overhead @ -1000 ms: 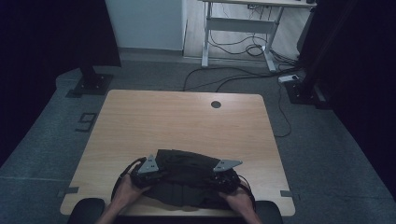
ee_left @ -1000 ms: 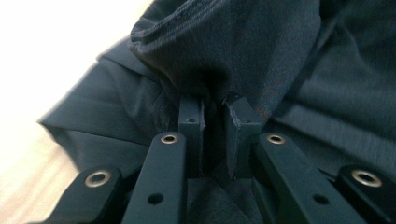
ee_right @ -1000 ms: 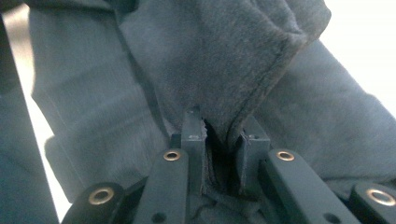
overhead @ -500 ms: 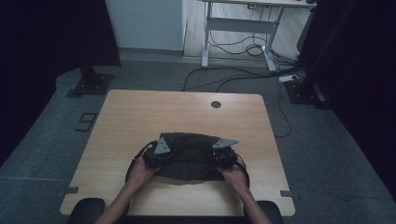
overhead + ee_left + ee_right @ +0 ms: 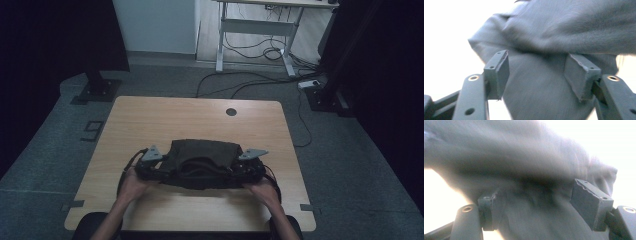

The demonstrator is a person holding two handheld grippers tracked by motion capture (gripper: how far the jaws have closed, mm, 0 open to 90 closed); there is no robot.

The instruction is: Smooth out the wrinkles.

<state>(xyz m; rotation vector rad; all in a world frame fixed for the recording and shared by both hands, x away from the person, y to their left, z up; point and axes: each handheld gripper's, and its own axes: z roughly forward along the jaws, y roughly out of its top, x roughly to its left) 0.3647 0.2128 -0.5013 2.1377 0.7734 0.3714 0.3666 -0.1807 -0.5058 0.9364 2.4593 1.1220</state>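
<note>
A dark grey cloth (image 5: 202, 156) lies folded in a wide band on the wooden table (image 5: 150, 120), near its front edge. My left gripper (image 5: 166, 172) is at the cloth's left end and my right gripper (image 5: 239, 172) at its right end, each held in a hand. In the left gripper view the left gripper (image 5: 537, 75) has just been opening; cloth (image 5: 564, 30) lies loose between the parted pads. In the blurred right gripper view the right gripper (image 5: 536, 205) has also just been opening, with cloth (image 5: 524, 157) between its pads and nothing pinched.
A round cable hole (image 5: 231, 112) sits near the table's far edge. Beyond the table stand a white desk frame (image 5: 255, 30), floor cables (image 5: 260, 85) and a black stand base (image 5: 97, 91). Bare wood surrounds the cloth.
Both grippers carried the cloth's near edge away from the person and over the rest. They then drew apart sideways, and their jaws now stand apart. The cloth lies folded.
</note>
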